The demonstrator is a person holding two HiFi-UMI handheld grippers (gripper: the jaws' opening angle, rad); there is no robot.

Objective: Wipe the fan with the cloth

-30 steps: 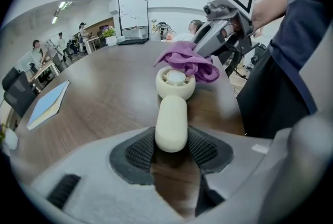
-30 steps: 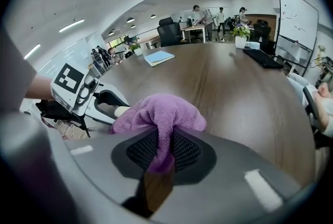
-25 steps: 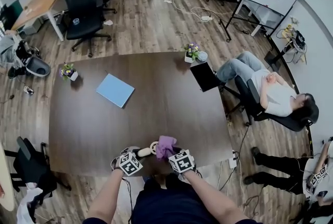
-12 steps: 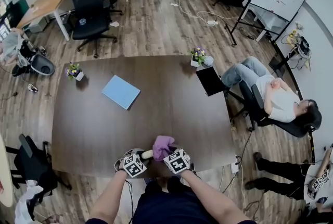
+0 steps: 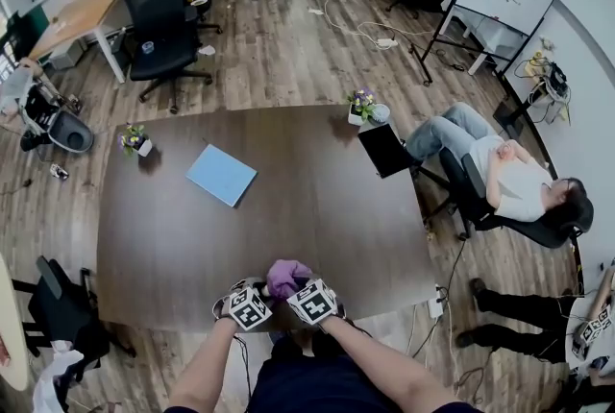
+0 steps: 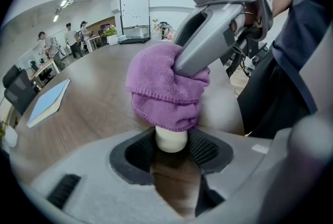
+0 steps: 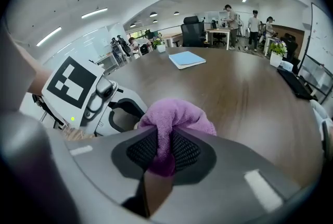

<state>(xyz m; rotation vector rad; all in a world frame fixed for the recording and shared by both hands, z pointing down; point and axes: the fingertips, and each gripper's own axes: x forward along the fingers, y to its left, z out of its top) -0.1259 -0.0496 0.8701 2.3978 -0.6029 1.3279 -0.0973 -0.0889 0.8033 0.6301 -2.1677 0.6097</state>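
A small hand fan lies near the front edge of the dark wooden table point(image 5: 307, 200). My left gripper point(image 6: 171, 149) is shut on its cream handle point(image 6: 171, 139). A purple cloth point(image 6: 164, 95) covers the fan's head, so the head is hidden. My right gripper point(image 7: 164, 154) is shut on a fold of that cloth point(image 7: 177, 116) and presses it down over the fan. In the head view the cloth point(image 5: 286, 277) sits just beyond the two marker cubes, which stand close side by side. From the right gripper view the left gripper's body point(image 7: 99, 98) shows just to the left of the cloth.
A blue notebook point(image 5: 221, 175) lies mid-left on the table. Small flower pots stand at the far right point(image 5: 360, 104) and the left edge point(image 5: 135, 138). A dark laptop point(image 5: 384, 147) sits at the right edge, beside a seated person point(image 5: 509, 181). Office chairs point(image 5: 163, 8) stand beyond.
My right gripper has carried the cloth leftward, onto the fan's head and closer to the left gripper. The fan's head, visible earlier, is now covered. The left gripper has stayed put.
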